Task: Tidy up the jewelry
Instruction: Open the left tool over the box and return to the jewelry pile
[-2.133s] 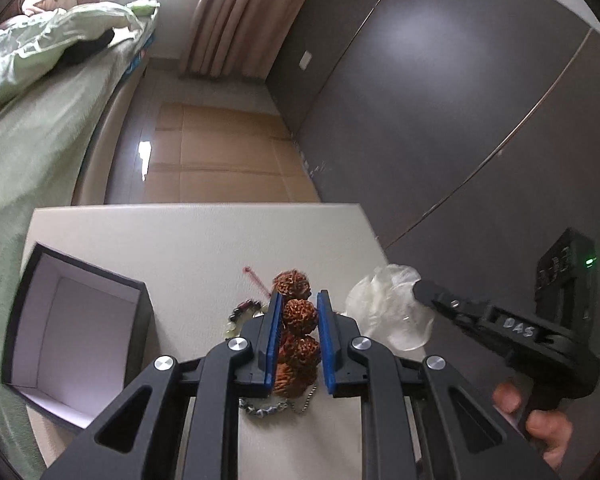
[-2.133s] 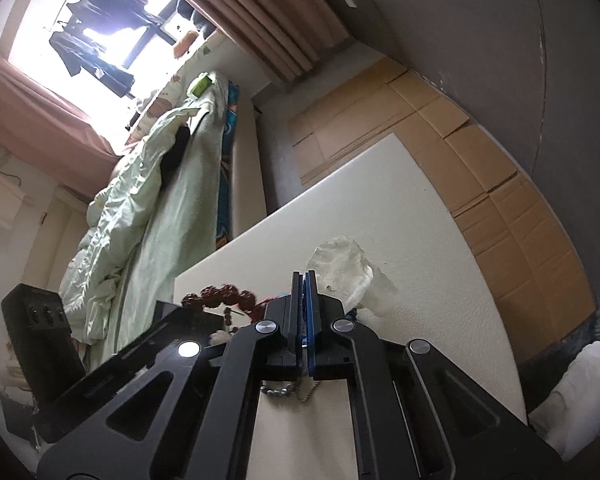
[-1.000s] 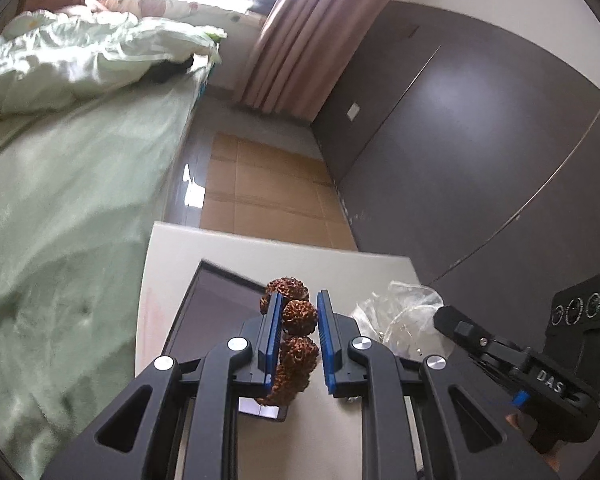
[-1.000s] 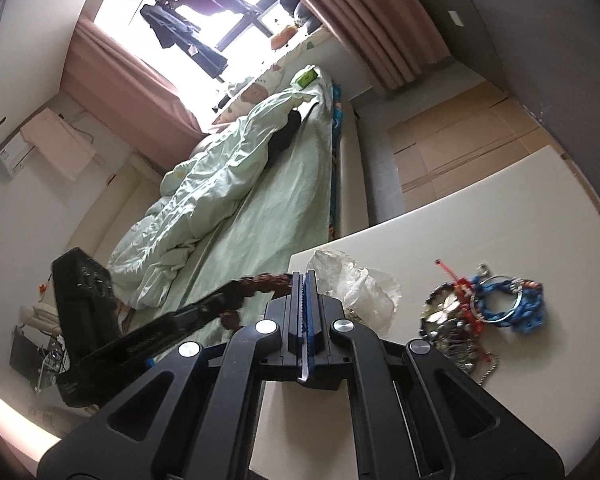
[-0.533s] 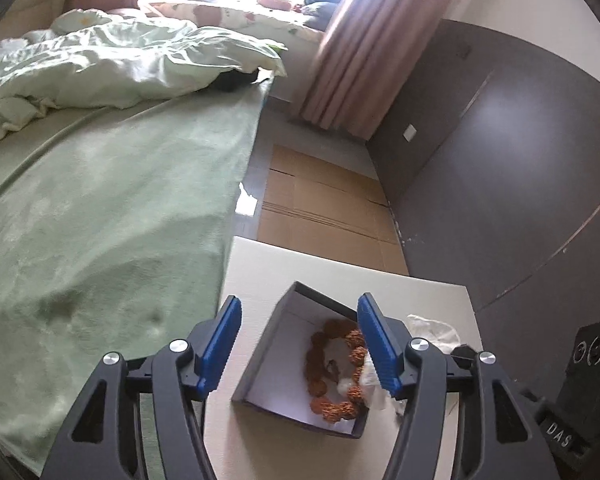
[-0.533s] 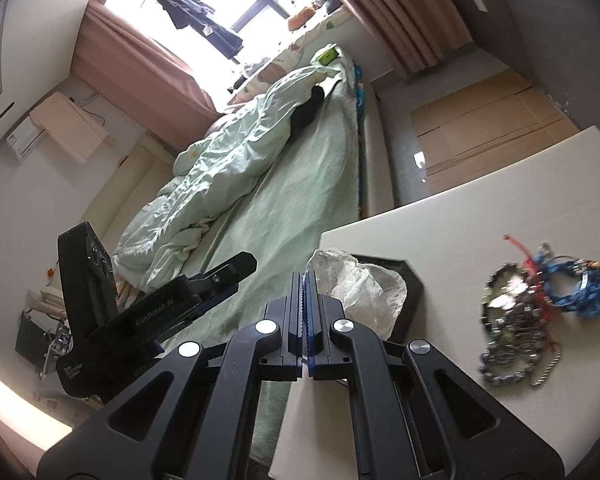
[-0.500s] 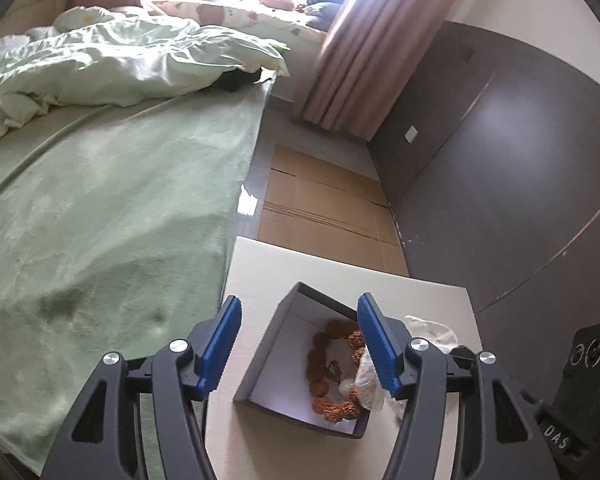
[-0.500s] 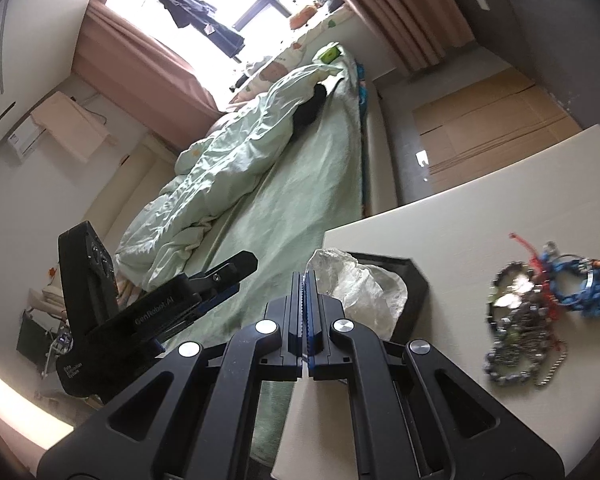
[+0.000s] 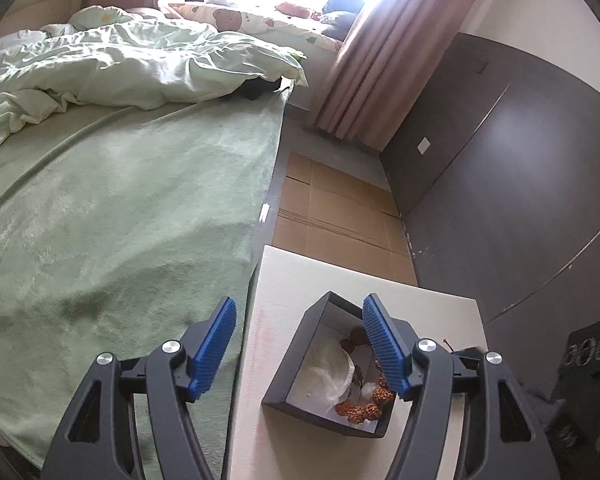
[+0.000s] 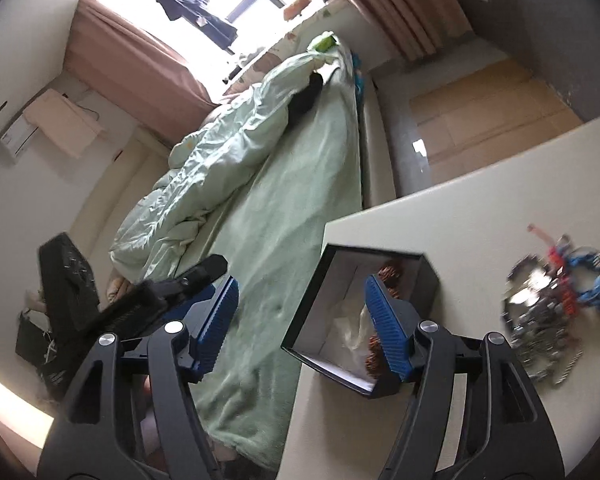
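1. Left wrist view: the left tongs [image 9: 298,342] stand released, their blue ribbed pads well apart after just opening, with nothing between them. Below them, an open dark grey cardboard box with a white lining [image 9: 290,364] sits near the desk's [image 9: 428,304] left edge, beside the green-blanketed bed [image 9: 120,208]. Inside the box lie a bracelet of knobbly brown seed beads [image 9: 358,408] and a crumpled clear plastic bag [image 9: 330,372], touching each other.

2. Right wrist view: the right tongs [image 10: 300,316] are likewise released, having just opened, gripping nothing. The same box [image 10: 428,280] holds the brown beads [image 10: 390,272] and the bag [image 10: 350,330]. Toward the desk's [image 10: 480,216] right side, well apart from the box, lies a heap of mixed jewelry with blue and red cords and metal chain [image 10: 556,304], blurred. The left tongs' black body [image 10: 156,292] shows over the bed [image 10: 300,200].
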Motion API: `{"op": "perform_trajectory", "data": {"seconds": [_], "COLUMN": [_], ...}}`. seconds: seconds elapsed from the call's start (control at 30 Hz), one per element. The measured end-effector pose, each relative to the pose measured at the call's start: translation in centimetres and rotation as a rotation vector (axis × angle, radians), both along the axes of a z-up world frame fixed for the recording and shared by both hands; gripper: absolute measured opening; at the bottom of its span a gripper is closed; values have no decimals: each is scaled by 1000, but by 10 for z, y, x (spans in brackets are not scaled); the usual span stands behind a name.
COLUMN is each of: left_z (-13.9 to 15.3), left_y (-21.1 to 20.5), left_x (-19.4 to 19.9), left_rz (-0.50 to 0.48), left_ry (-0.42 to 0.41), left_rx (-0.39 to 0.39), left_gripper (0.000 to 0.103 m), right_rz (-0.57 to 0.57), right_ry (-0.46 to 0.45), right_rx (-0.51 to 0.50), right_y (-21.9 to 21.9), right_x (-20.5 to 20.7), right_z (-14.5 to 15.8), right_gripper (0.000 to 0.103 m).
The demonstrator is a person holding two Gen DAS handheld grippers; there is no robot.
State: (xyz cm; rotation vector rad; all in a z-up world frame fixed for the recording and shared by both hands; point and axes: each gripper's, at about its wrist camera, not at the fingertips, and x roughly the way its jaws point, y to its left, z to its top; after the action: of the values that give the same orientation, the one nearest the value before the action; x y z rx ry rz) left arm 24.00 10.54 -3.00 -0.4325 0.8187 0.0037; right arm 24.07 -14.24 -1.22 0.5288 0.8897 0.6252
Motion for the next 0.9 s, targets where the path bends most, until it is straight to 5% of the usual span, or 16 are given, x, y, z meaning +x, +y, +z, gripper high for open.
{"op": "perform_trajectory", "data": {"seconds": [0.33,0.9], "left_z": [6,-4], "left_y": [-36,-133], "left_x": [0,16], "left_rz": [-69,-269], "left_ry": [-16,-23], "left_rx": [39,61], "left_gripper": [72,71], "right_rz": [-133,-287], "right_ry": [38,275], "right_rx": [-160,-211], "right_y": [-59,-162], "right_x": [0,12], "right_z": [2,-41], "right_gripper": [67,64]}}
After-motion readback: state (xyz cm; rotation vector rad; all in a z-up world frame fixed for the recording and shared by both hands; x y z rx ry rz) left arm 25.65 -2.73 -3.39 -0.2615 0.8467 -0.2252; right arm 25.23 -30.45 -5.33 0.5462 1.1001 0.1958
